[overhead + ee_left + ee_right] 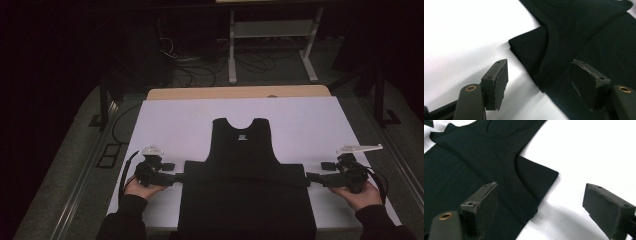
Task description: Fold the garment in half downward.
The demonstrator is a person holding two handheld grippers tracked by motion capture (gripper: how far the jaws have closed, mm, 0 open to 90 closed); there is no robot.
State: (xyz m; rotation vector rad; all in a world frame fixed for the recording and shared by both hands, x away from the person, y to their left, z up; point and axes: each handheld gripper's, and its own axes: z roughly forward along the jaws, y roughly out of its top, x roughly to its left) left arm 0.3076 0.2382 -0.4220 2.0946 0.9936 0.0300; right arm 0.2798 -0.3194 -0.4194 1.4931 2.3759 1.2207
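Two hand-held grippers flanked a black sleeveless shirt [245,175] that lay flat on the white surface [175,120], its neck pointing away from the person and its lower part folded into a wide band reaching the surface's near edge. Left of the shirt, the left hand-held gripper [177,177] sat at the fold's end with its jaws standing wide; in the left gripper view the pads [501,85] straddled the folded corner of the shirt [574,37] without pressing it. Right of the shirt, the right hand-held gripper [312,177] mirrored that, jaws likewise wide apart, with one pad over the cloth [474,157] and the other over bare surface. Neither held anything.

Judging by how it draped, the shirt looked light, soft and limp, likely to sag and slide if pinched at one layer. The doubled fold ends beside each gripper seemed the surest places to grip, taking both layers together.
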